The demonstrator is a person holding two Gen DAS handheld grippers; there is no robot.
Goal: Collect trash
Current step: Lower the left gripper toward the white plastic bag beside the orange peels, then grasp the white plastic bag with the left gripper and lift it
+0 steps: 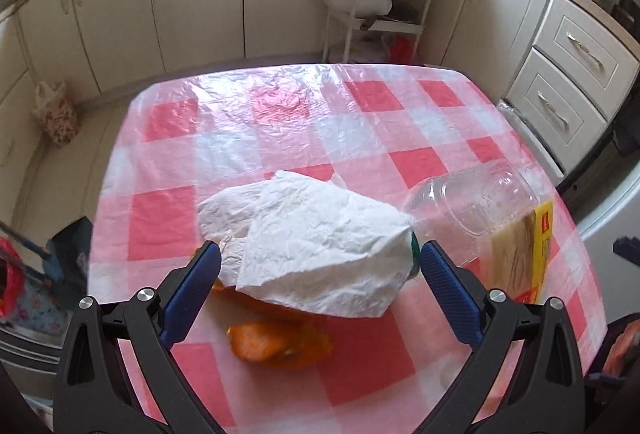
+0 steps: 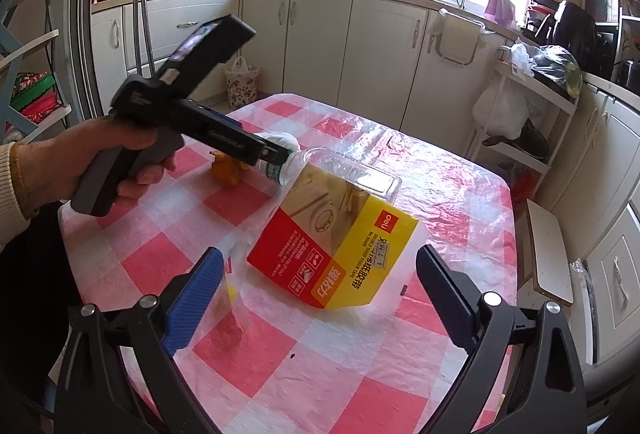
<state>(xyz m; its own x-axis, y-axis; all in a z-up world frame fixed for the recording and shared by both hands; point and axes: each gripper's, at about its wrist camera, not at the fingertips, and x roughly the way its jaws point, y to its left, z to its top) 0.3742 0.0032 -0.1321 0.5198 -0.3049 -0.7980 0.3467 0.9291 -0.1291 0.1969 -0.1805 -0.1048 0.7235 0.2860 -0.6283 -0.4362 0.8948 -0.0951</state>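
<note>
Here both tools gape: left tool flanks the crumpled tissue, right tool the yellow box.

Left hand-held gripper: we hold its jaws spread wide, angled downward.
Right hand-held gripper: jaws likewise wide apart.
Left hand: we grip the handle.

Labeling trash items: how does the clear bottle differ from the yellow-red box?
The clear bottle is see-through plastic; the yellow-red box is opaque printed card. The bottle is rounded with a narrow neck; the box is flat-sided. The bottle lies behind the box, farther from the right tongs. Both lie tipped on the checked tablecloth.
</note>
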